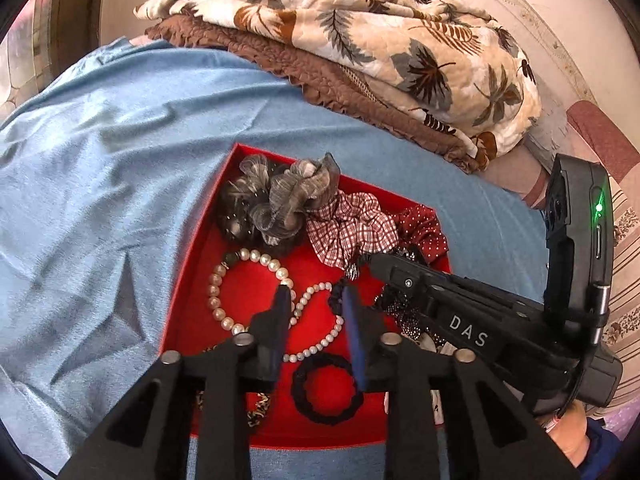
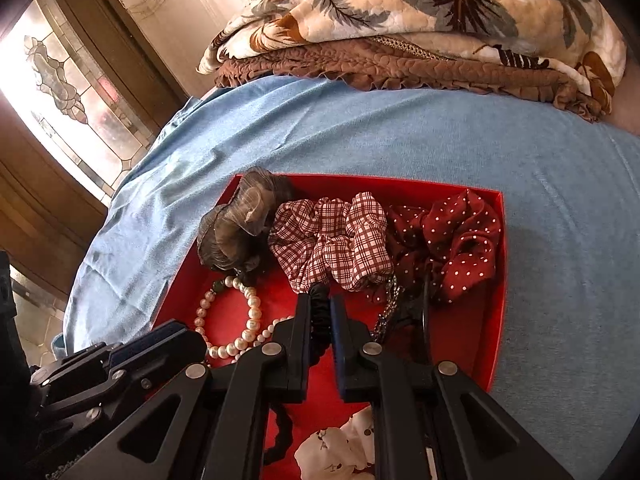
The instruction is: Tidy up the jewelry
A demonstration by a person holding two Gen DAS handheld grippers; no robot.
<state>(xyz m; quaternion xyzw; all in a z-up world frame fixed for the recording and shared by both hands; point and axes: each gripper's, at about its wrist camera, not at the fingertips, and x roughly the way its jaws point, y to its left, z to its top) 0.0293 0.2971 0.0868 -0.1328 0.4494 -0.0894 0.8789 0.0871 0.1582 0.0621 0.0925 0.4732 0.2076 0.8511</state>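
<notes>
A red tray [image 1: 188, 276] [image 2: 490, 312] lies on a blue cloth. It holds a large pearl bracelet [image 1: 218, 280] [image 2: 250, 316], a small pearl bracelet [image 1: 320, 344], a black hair tie [image 1: 326, 390], a grey scrunchie [image 1: 280, 200] [image 2: 236, 232], a checked scrunchie [image 1: 348, 228] [image 2: 332, 240] and a dotted red scrunchie [image 1: 424, 228] [image 2: 452, 240]. My left gripper [image 1: 316, 292] is open over the pearl bracelets. My right gripper [image 2: 318, 300] [image 1: 372, 260] is shut on a black scrunchie [image 2: 318, 320] near the tray's middle.
A blue cloth [image 1: 120, 160] [image 2: 360, 132] covers the surface. A folded leaf-print quilt [image 1: 360, 40] [image 2: 440, 12] lies behind the tray. A white printed scrunchie [image 2: 340, 448] sits at the tray's near side. A stained-glass window [image 2: 60, 80] is at the left.
</notes>
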